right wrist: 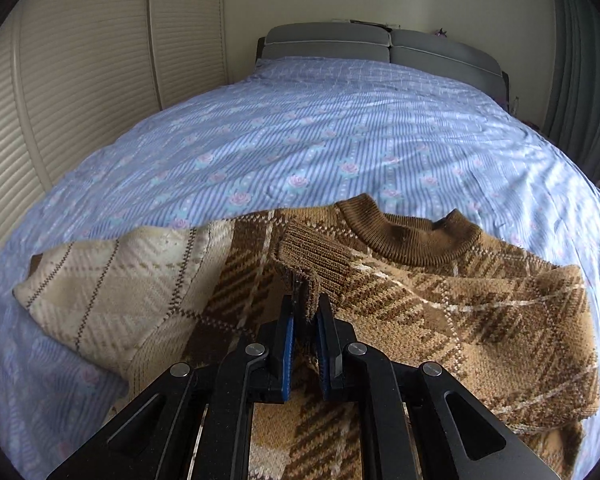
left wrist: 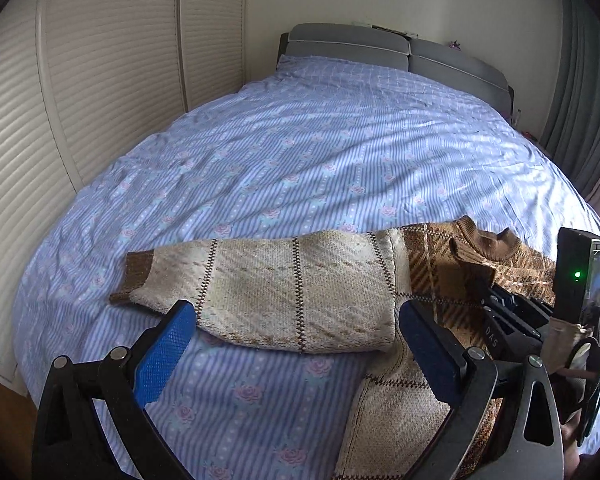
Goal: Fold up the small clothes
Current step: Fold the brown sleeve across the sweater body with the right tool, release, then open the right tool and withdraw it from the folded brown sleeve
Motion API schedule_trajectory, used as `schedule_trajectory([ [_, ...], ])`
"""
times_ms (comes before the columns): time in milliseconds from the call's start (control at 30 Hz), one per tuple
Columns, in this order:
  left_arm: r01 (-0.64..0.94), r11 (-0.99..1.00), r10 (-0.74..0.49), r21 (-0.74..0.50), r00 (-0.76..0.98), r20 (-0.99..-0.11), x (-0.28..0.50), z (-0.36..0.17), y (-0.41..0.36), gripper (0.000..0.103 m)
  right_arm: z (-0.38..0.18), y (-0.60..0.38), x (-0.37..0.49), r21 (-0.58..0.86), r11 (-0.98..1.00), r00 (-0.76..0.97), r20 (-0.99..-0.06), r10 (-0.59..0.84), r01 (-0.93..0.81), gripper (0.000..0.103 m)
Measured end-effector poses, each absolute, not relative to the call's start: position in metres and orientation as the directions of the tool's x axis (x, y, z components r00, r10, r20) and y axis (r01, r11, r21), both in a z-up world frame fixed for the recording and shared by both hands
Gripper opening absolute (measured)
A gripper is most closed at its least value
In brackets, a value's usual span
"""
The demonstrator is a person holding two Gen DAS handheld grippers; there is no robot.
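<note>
A brown and cream knitted sweater (right wrist: 440, 304) lies flat on the bed, its brown collar (right wrist: 412, 236) towards the headboard. Its cream left sleeve (left wrist: 292, 292) stretches out to the left with a brown cuff (left wrist: 138, 276) at the end. My left gripper (left wrist: 296, 344) is open, its blue pads straddling the near edge of that sleeve just above it. My right gripper (right wrist: 305, 320) is shut on the ribbed brown cuff (right wrist: 312, 264) of the right sleeve, which is folded across the sweater's chest. The right gripper also shows in the left wrist view (left wrist: 500, 312).
The bed (left wrist: 340, 140) has a blue striped sheet with pink roses and a grey headboard (left wrist: 380, 48). Cream slatted wardrobe doors (left wrist: 80, 100) stand along the left. A grey-green curtain (left wrist: 580, 80) hangs at the right.
</note>
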State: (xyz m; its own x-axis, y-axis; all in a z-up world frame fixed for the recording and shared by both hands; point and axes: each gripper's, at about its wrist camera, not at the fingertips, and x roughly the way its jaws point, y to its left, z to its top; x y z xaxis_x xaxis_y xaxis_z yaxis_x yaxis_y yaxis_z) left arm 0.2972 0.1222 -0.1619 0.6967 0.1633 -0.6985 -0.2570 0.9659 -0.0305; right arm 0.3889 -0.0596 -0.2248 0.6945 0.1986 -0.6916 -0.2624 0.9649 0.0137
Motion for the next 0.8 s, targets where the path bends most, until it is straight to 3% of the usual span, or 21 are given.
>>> schedule_trajectory([
  [133,-0.226,0.974,0.145,-0.025,0.705,-0.694,0.302,-0.164,0.108,0.103,-0.240,-0.063,0.394,0.064,0.957,0.641,-0.730,0.239,-0.283,0.017],
  [200,-0.203,0.979,0.125,-0.033,0.714,-0.689,0.306,-0.163,0.099,0.103,-0.238,-0.071,0.389,0.091,0.954,0.636,-0.727,0.259,-0.285,0.025],
  [367,-0.139,0.989,0.077,-0.040,0.736,-0.673,0.318,-0.160,0.063,0.103,-0.201,-0.117,0.358,0.147,0.963,0.721,-0.639,0.268,-0.228,0.071],
  [567,-0.036,0.998,-0.005,-0.046,0.740,-0.673,0.342,-0.172,0.010,0.103,-0.171,-0.204,0.317,0.128,0.989,0.822,-0.554,0.134,-0.075,0.075],
  [800,0.029,0.998,-0.060,-0.056,0.703,-0.708,0.377,-0.211,-0.041,0.103,-0.198,-0.282,0.300,-0.008,0.995,0.782,-0.618,-0.083,0.100,0.075],
])
